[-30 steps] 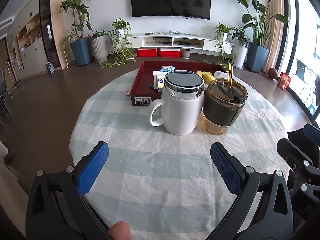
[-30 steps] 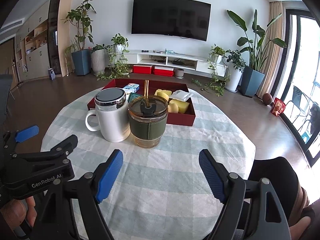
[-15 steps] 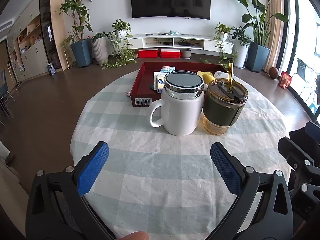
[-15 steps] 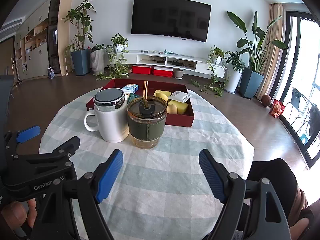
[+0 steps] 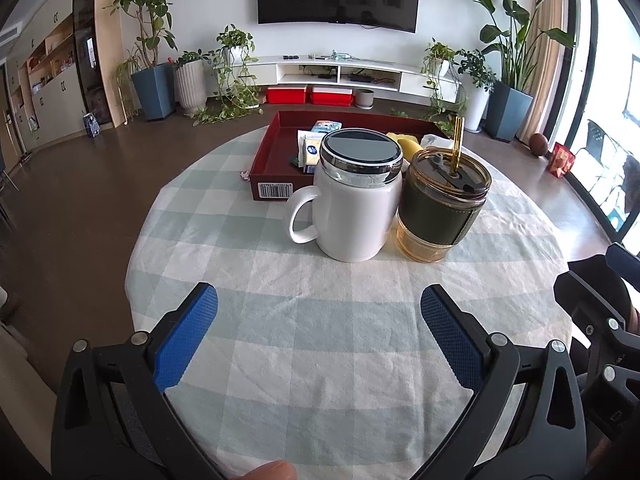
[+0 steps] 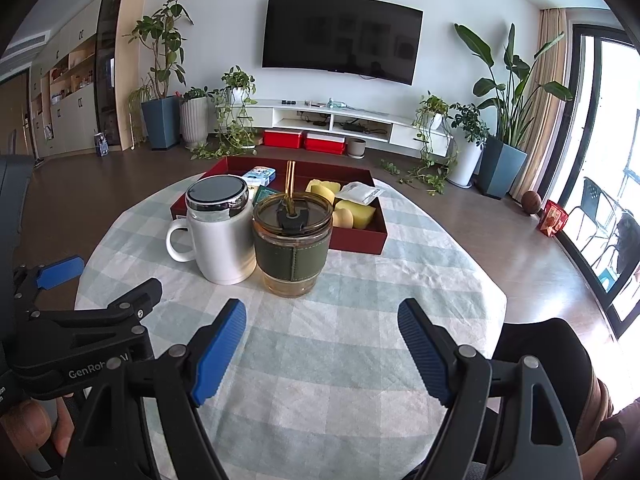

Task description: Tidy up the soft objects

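Left wrist view shows the left tongs (image 5: 319, 320) spread wide and holding nothing, low over the near edge of the tabletop (image 5: 320, 360). Right tongs (image 6: 322, 342) are likewise spread and empty. Over the last second almost nothing has changed: both tongs hang in the same place, and only the view has drifted slightly, so no grasp has been made.

A white mug (image 6: 218, 232) and a glass cup (image 6: 292, 248) with a straw stand side by side near the tabletop's middle. Behind them, at the far edge, sits a red tray (image 6: 360, 236). In it lie the soft things: yellow sponges (image 6: 354, 212) and a white packet (image 6: 362, 192) at its right end, small packs (image 5: 310, 150) toward its left.

Whether the tray is where they are meant to end up or where they are taken from, the pictures do not settle.
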`<state>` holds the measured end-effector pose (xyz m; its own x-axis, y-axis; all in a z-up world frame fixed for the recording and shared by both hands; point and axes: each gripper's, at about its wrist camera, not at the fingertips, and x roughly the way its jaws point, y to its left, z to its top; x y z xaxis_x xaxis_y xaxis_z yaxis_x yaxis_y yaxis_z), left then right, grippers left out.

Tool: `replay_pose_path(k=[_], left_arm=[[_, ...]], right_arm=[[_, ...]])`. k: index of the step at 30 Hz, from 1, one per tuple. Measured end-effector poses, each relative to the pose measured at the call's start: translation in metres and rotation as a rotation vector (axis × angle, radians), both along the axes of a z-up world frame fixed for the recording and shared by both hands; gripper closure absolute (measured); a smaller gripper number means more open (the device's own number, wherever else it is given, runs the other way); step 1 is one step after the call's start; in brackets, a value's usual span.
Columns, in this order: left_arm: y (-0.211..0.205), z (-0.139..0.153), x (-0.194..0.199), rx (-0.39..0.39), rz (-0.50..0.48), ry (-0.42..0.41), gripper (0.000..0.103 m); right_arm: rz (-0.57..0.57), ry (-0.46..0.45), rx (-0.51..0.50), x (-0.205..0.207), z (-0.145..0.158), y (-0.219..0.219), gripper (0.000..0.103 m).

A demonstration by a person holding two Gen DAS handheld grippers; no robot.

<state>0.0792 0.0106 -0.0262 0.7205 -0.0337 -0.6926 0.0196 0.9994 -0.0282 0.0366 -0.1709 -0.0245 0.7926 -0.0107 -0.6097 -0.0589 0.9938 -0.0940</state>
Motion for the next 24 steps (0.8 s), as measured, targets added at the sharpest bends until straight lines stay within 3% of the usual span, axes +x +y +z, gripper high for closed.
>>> replay_pose_path(k=[24], left_arm=[[-0.0024, 0.0035, -0.0039, 0.027, 0.004, -0.038, 0.000]], right_arm=[[0.004, 0.007, 0.005, -0.0014, 0.0004, -0.0057, 0.022]])
